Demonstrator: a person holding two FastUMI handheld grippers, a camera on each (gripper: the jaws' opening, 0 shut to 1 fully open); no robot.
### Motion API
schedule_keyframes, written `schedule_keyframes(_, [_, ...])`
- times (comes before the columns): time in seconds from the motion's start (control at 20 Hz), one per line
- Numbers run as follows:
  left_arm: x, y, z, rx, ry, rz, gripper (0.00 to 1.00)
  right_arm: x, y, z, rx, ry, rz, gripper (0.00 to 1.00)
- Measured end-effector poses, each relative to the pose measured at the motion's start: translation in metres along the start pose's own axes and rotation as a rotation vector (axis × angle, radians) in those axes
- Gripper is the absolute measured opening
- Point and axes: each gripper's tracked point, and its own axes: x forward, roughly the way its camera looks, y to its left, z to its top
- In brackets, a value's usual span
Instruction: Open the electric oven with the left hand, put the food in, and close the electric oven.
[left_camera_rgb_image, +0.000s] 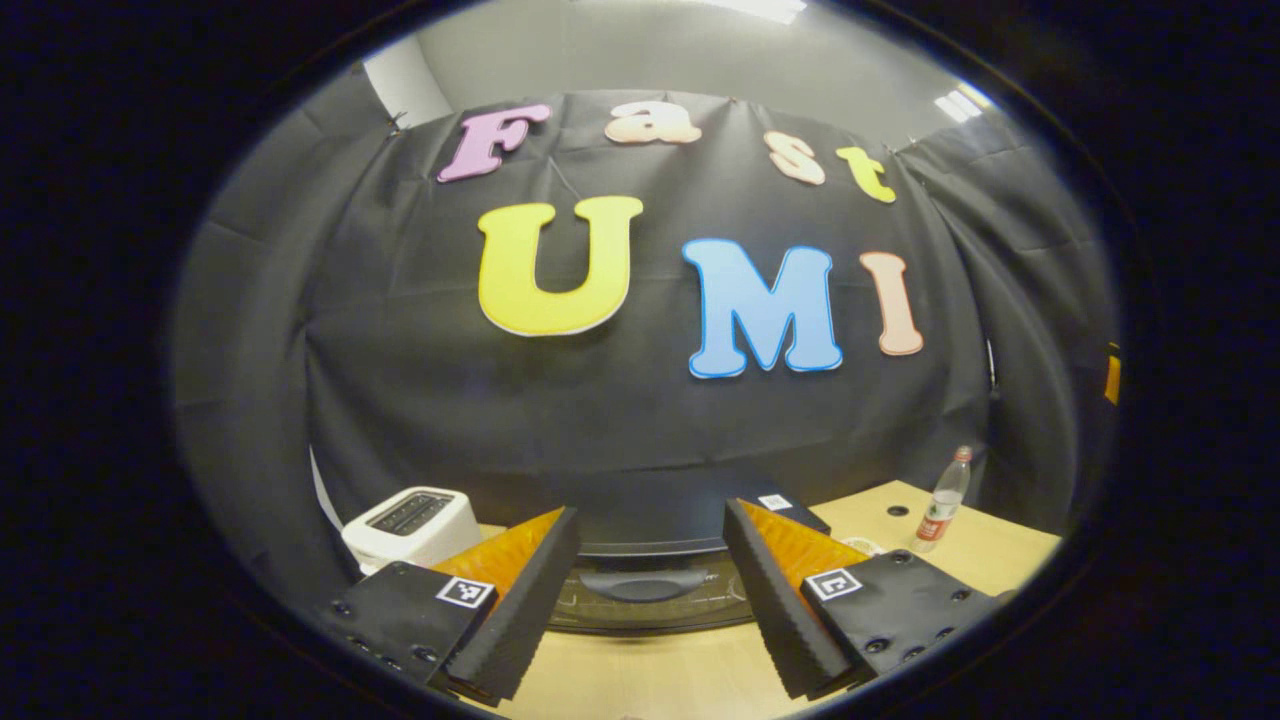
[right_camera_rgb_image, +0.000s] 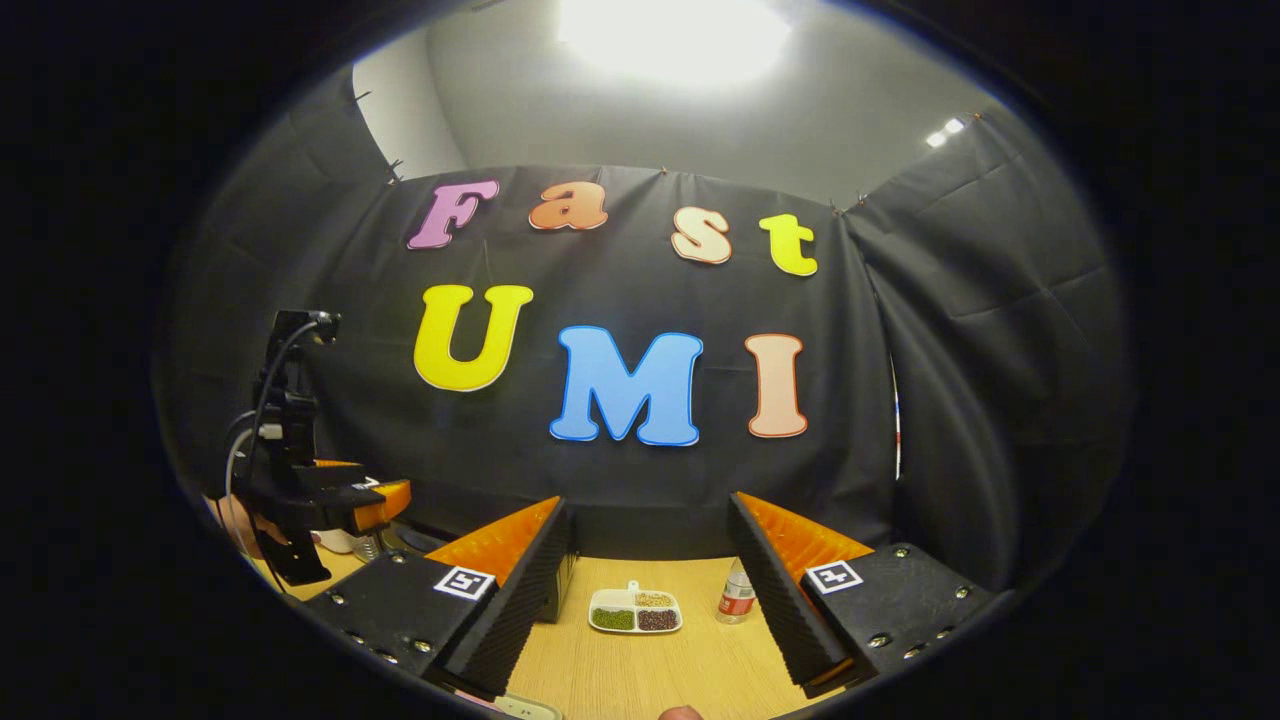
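Task at start, nothing done: electric oven (left_camera_rgb_image: 640, 570) door shut, handle untouched, oven on bench (left_camera_rgb_image: 640, 680) straight ahead of left gripper (left_camera_rgb_image: 650, 590), fingers spread wide, holding nothing.

Right gripper (right_camera_rgb_image: 650, 600) also wide, holding nothing.

Right gripper view adds food: divided dish (right_camera_rgb_image: 635, 610) (three fillings) on bench beside bottle (right_camera_rgb_image: 737, 592), untouched.

Left gripper view adds white toaster (left_camera_rgb_image: 412, 525) just left of oven.

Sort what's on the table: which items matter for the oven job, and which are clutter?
For the job:
electric oven, door shut
food tray
left gripper, open
right gripper, open

Lying about:
white toaster
water bottle
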Motion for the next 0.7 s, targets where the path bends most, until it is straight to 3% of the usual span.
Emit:
schedule_keyframes(0.1, [0.022,0.001,-0.022,0.0,0.041,-0.019,1.0,0.004,0.002,-0.004,-0.008,0.013,-0.022,0.98])
schedule_keyframes(0.2, [0.043,0.001,-0.041,-0.003,0.07,-0.032,0.91,0.008,0.002,-0.009,-0.023,0.029,-0.044,0.98])
schedule_keyframes(0.25, [0.052,0.002,-0.05,-0.004,0.086,-0.033,0.97,0.009,0.001,-0.011,-0.031,0.037,-0.054,0.98])
schedule_keyframes(0.35, [0.066,0.004,-0.066,-0.007,0.111,-0.035,1.0,0.012,0.001,-0.016,-0.045,0.055,-0.072,0.98])
schedule_keyframes(0.7, [0.093,0.008,-0.089,0.016,0.135,-0.028,1.0,0.013,0.004,-0.024,-0.075,0.083,-0.097,0.97])
